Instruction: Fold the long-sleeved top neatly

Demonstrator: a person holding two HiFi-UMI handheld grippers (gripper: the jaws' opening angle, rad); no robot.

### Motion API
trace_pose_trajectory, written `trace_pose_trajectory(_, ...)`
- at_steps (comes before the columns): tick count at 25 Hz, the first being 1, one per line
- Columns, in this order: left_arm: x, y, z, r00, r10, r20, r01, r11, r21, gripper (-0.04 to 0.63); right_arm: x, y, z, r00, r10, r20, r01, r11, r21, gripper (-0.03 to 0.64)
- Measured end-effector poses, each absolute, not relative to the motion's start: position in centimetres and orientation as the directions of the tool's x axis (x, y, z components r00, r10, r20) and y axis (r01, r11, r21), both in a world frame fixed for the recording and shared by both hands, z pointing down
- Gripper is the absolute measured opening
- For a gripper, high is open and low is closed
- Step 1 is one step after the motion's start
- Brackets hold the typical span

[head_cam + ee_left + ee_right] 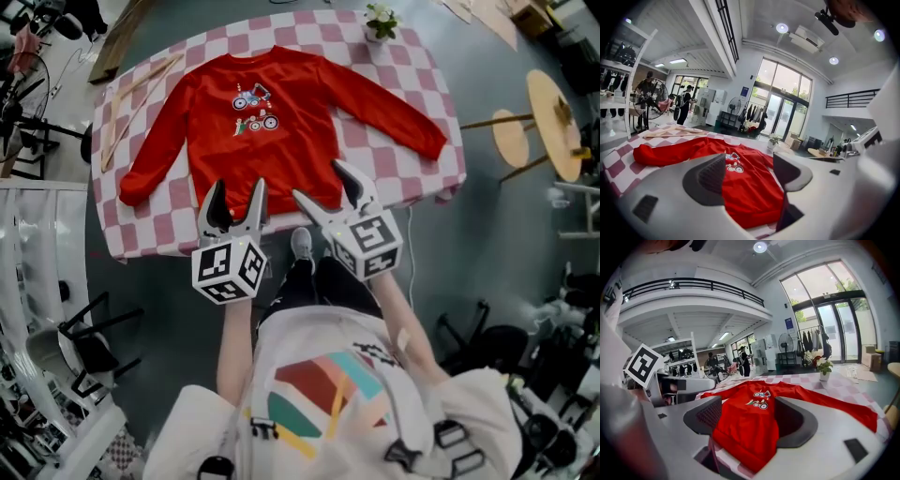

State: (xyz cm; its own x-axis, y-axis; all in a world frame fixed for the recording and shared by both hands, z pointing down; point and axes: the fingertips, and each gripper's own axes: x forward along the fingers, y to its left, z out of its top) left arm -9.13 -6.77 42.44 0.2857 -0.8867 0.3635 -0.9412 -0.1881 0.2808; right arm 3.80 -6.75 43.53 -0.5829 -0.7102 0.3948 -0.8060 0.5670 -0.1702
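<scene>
The red long-sleeved top (272, 122) with a small printed picture on its chest lies flat and face up on the table covered by a pink-and-white checked cloth (422, 56). Its collar is at the far side and its hem is along the near edge, so the body's long axis runs straight away from the person. The two sleeves are spread outward and slant back toward the near side, one to each flank.

Both tools hover at the hem end, just short of the cloth. The left gripper (238, 192) is before the hem's left corner and the right gripper (319, 183) before its right corner. In the left gripper view the left gripper (750, 173) has its jaws spread wide with only the top beyond them, nothing held. The right gripper (747, 420) is likewise wide apart and empty.

Each sleeve is nearer the gripper on its own side, so a first fold would probably start there. No fold has been made yet.
</scene>
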Motion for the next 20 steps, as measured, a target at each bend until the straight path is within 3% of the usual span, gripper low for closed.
trace_pose_trajectory(14,-11.2,-6.8,40.9,0.091,-0.927,0.365,-0.968,0.005,0.253,0.295,6.1,-10.0,41.9,-0.641,-0.692,0.333,-0.766,0.607,-0.212,0.336)
trace_pose_trajectory(20,-14.7,-5.8,41.7,0.011,-0.935,0.355,-0.910,0.138,0.392,0.295,2.2,-9.5,40.9,-0.719,-0.629,0.295,-0.692,0.690,-0.215,0.336)
